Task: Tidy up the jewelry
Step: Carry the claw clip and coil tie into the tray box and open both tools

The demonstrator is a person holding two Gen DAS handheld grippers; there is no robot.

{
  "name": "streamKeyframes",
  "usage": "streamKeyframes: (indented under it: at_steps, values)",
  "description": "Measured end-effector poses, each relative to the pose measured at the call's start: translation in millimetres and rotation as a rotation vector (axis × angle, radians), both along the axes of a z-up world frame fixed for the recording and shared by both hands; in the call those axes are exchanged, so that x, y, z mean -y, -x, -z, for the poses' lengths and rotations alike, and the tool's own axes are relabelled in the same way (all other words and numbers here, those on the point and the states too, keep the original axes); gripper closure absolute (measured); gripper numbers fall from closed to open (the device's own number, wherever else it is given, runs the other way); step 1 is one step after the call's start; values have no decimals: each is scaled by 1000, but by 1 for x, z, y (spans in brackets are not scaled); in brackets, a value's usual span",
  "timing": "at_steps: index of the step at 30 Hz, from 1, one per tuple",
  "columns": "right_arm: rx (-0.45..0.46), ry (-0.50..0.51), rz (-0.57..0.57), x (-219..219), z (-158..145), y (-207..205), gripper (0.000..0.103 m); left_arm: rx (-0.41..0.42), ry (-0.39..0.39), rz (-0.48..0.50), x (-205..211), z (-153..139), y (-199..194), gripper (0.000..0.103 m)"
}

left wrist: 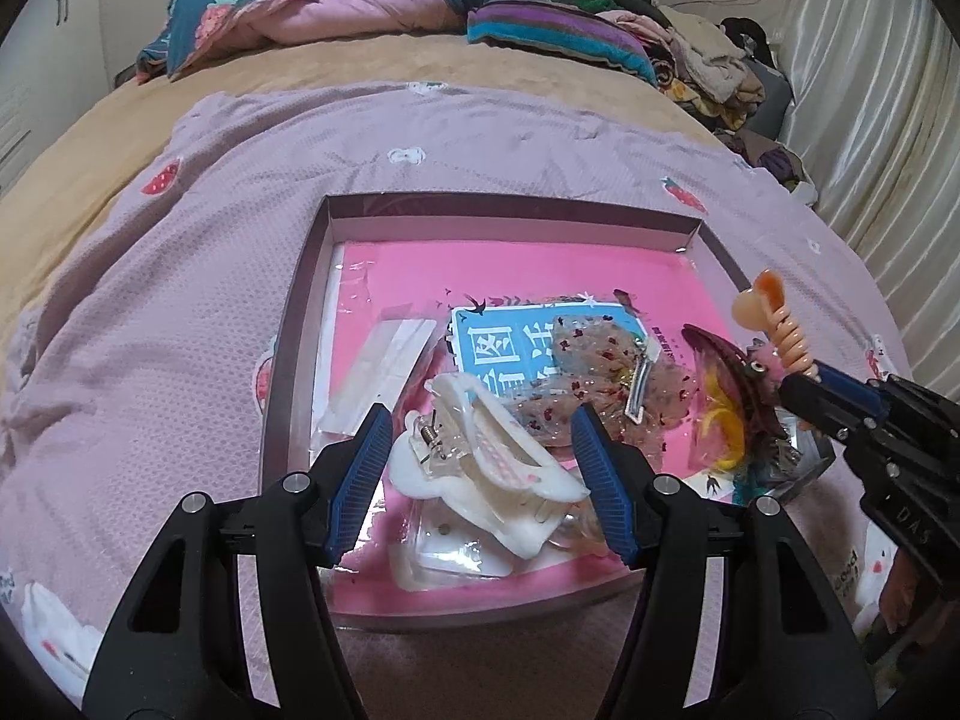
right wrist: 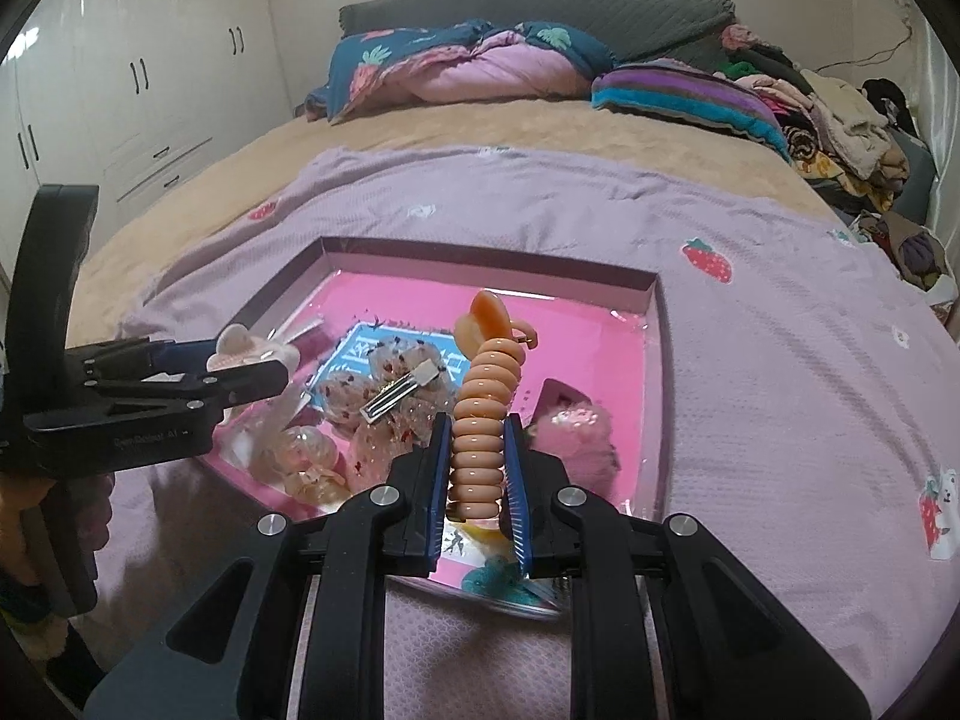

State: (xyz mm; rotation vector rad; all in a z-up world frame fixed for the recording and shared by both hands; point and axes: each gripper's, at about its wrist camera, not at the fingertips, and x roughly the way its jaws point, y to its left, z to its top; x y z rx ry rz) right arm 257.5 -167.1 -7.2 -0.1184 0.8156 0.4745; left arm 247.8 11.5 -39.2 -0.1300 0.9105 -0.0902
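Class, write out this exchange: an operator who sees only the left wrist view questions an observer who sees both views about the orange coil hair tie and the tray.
Operator: I see the right gripper only from the side. Is the orange coil hair tie really clamped?
Observer: Yes. The gripper is shut on it, both blue pads pressing its lower coils. The top stands free.
Operator: What lies behind the dark clip?
Observer: A fluffy pink piece with sequins lies in the pink tray, just right of the fingers.
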Motion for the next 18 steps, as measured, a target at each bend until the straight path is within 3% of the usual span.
streamKeyframes:
  at_steps: [6,8,18]
  values:
    - [-24,24,-20,-7,10,-1,85,-15,11,-2,-1,5,0,49]
    - [-24,26,-22,-8,11,0,75,-14,11,-2,-1,6,0,49]
    - [3,20,-4,9,-2,15,67,-7,17,-3,2,-3,5,49]
